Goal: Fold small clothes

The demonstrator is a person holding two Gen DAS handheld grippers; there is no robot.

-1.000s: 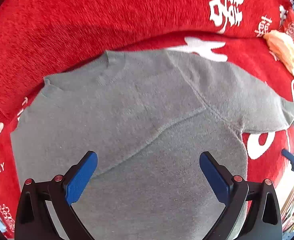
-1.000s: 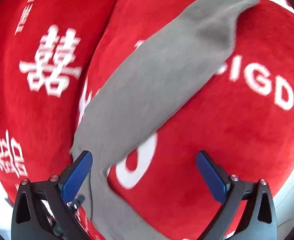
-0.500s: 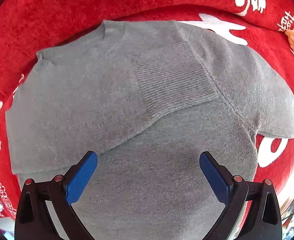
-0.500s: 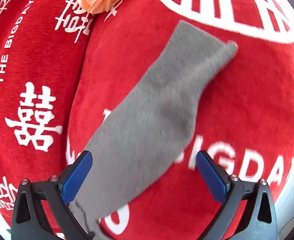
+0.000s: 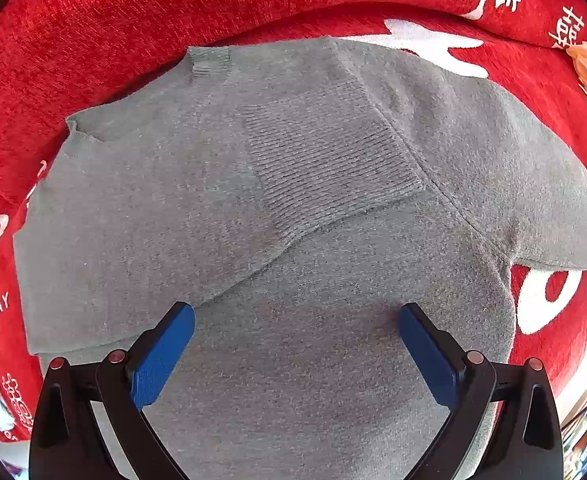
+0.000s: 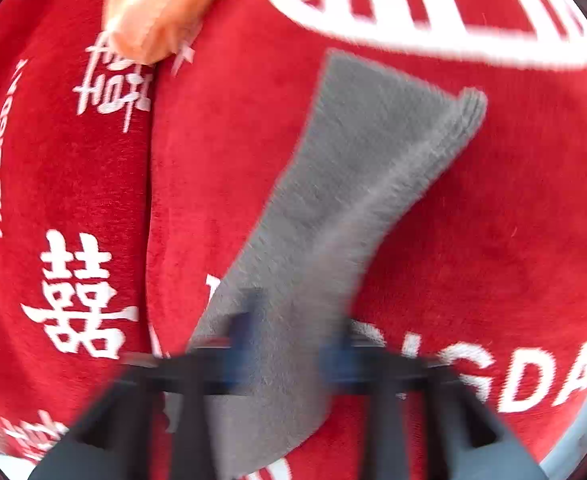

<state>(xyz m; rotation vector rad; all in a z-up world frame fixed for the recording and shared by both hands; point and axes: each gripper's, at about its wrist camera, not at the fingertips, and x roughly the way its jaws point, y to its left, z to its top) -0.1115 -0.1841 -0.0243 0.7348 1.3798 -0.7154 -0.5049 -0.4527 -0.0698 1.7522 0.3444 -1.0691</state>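
Red plush cover (image 5: pixel 113 60) (white lettering), orange cloth (image 6: pixel 161 4) at its far edge.

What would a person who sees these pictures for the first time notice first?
A grey sweater lies spread over a bright red blanket with white characters. Its one sleeve stretches away before the blurred right tool, and a peach cloth sits at the top.
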